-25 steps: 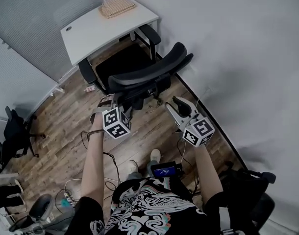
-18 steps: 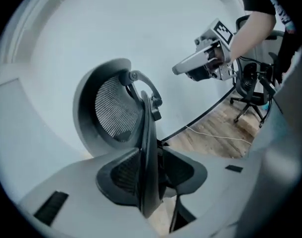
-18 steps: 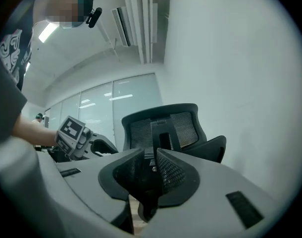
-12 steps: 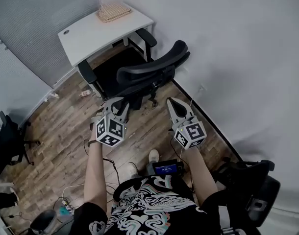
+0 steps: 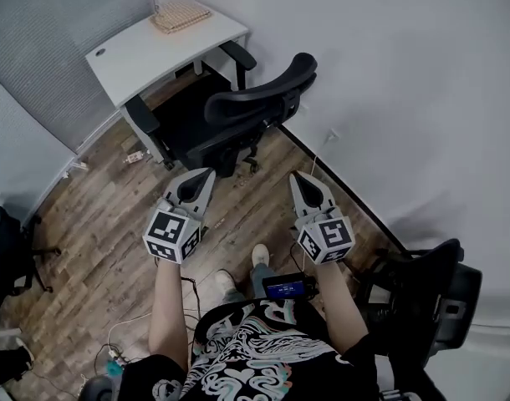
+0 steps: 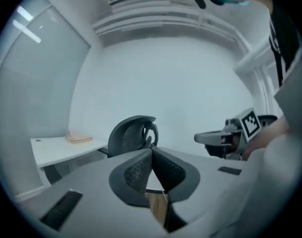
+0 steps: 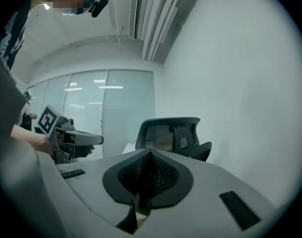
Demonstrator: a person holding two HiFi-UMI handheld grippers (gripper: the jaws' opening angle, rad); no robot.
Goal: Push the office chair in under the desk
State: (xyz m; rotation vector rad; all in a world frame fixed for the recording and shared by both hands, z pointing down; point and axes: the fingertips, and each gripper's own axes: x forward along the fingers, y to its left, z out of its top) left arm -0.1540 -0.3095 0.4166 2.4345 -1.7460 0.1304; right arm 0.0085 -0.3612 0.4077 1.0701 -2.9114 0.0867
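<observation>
Left tongs (image 5: 206, 175), right tongs (image 5: 298, 177) closed empty.

- Under you there is a wood-plank floor (image 5: 104, 207).
- On this floor, in the corner, stands a white desk (image 5: 138, 57). At its far end lies a flat woven thing (image 5: 180, 15).
- The office chair (image 5: 247, 115) stands on the floor, just beside the desk.
- Loose cables (image 5: 125, 324) lie on the floor at your left side.

Head view looks steeply down from overhead; the left claw (image 5: 206, 174) and right claw (image 5: 295, 176) views look level along their jaws. All share the office chair (image 5: 247, 111) and desk (image 5: 155, 48).
</observation>
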